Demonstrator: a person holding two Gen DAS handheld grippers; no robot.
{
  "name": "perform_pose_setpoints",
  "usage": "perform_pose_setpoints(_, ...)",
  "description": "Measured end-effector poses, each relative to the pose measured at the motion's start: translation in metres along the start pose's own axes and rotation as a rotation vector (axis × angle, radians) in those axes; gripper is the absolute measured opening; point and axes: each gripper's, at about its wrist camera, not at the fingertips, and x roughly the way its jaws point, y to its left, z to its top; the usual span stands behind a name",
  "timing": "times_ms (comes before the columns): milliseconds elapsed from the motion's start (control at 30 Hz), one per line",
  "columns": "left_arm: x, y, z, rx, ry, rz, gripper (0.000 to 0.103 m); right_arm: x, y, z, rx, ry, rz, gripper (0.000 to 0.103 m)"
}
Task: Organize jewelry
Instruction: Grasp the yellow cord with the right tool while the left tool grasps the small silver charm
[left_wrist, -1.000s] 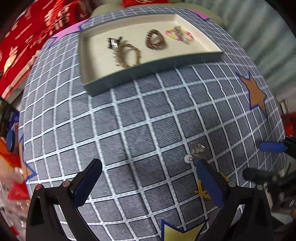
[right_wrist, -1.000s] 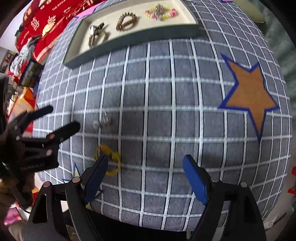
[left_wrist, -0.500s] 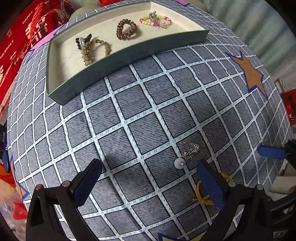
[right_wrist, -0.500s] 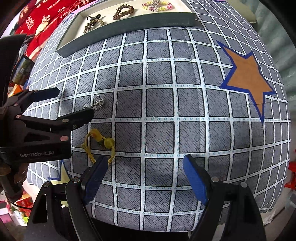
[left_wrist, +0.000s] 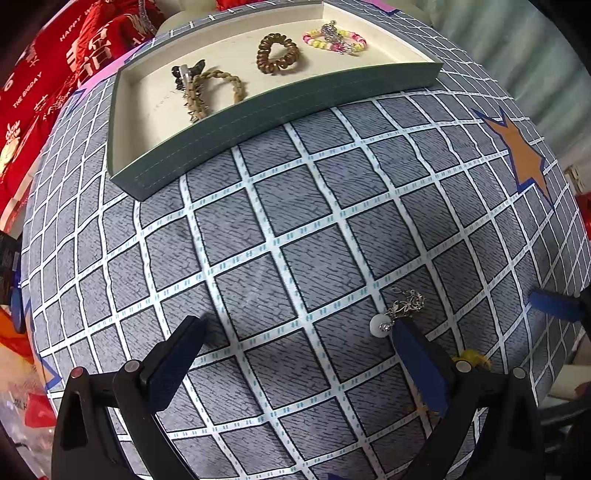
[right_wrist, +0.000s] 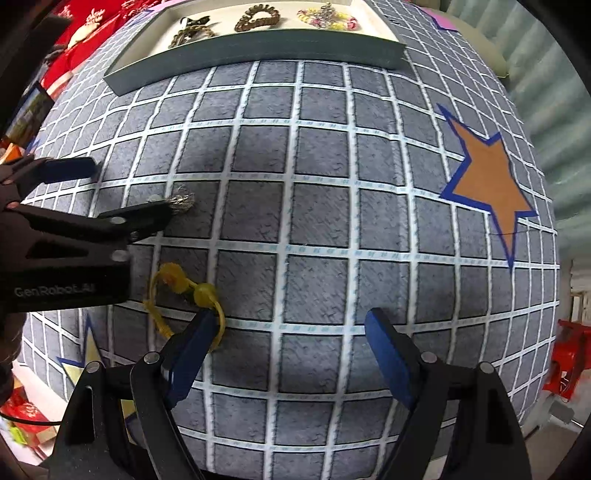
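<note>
Grey surface (left_wrist: 295, 206) gridded with white lines, an orange blue-edged star (right_wrist: 487, 177) printed on it. Teal tray (left_wrist: 280, 107), cream inside. Yellow hair tie (right_wrist: 184, 291). Blue-padded fingers (right_wrist: 388, 362).

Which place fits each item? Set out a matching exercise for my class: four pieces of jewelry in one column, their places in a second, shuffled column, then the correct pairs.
Column 1
1. spiral brown hair tie
2. pink and yellow bead bracelet
3. silver chain with white bead
4. yellow hair tie

Column 2
A. on the cloth, by the right gripper's left finger
B. right end of the tray
C. middle of the tray
D. on the cloth, at the left gripper's right fingertip

Pairs: 1-C, 2-B, 3-D, 4-A
</note>
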Motion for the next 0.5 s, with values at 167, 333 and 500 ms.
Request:
perform_pose_setpoints(167, -0.001, 0.022, -0.014, -0.021, 0.009, 0.033, 0.103, 0.005, -0.022, 0.001, 0.039, -0.005, -0.032, 0.085)
perform_pose_setpoints(333, -0.006, 0.006, -0.018, 0.016, 0.017, 0.074, 0.103, 0.006, -0.027, 0.001, 0.030, -0.011, 0.000, 0.070)
perform_pose_setpoints(500, -0.011, -0.008, -0.018, 0.066, 0.007, 0.061, 0.091, -0.001, -0.013, 0.002, -0.042, -0.030, 0.020, 0.042)
